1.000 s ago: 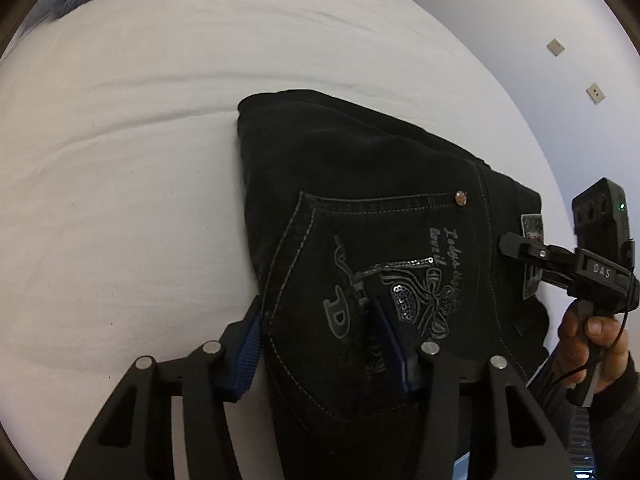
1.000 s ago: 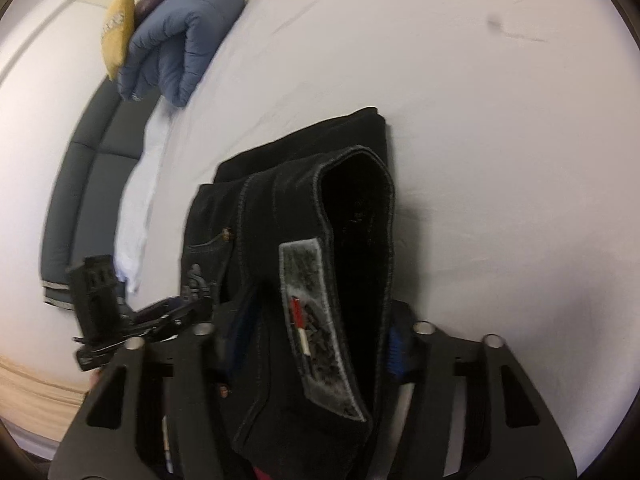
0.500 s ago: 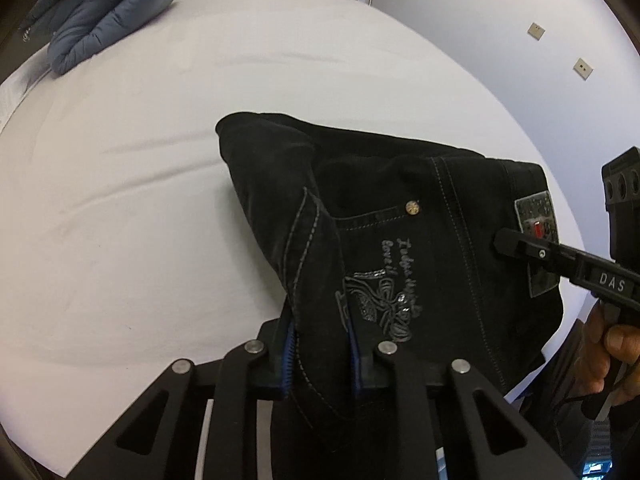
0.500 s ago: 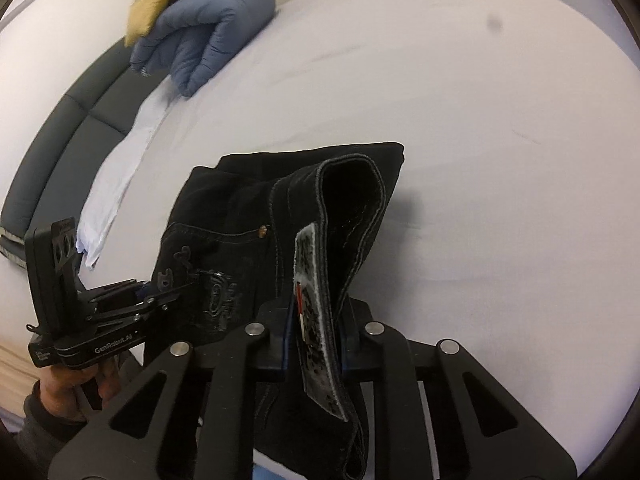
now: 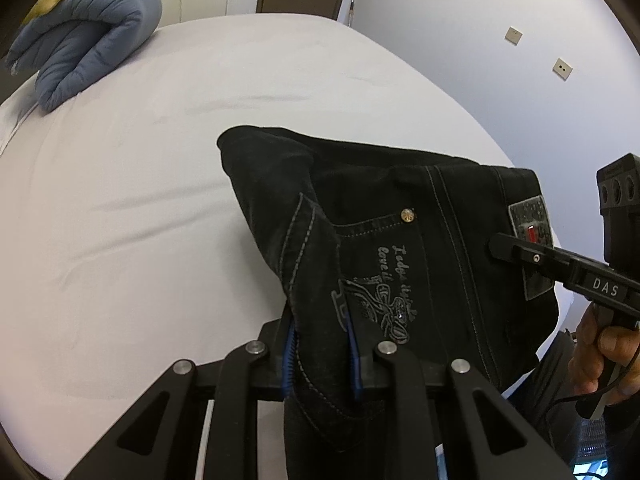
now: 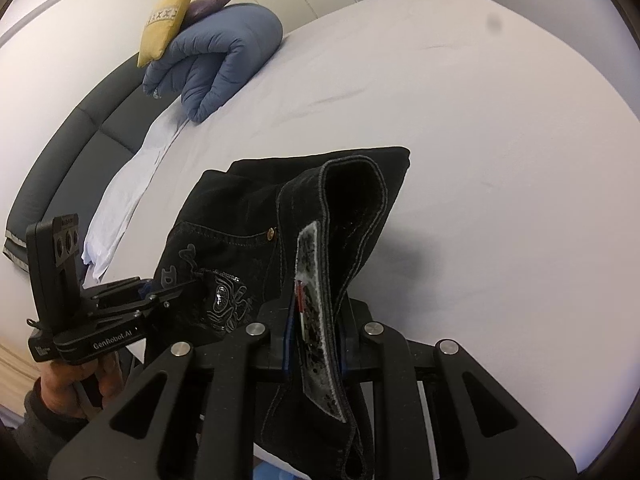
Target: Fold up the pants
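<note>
Left claw [image 5: 322,350] is pinching the pants [image 5: 400,216] at the pocket edge, right claw [image 6: 314,342] is clamping the waistband by the label; both are holding the near end raised while the far fold is resting on the bed [image 5: 160,200].

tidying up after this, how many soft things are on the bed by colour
black: 1, the pants
blue: 1, the folded duvet
yellow: 1, a cushion
purple: 1, a cushion
pale white: 1, a cloth by the bed's edge
total: 5
</note>
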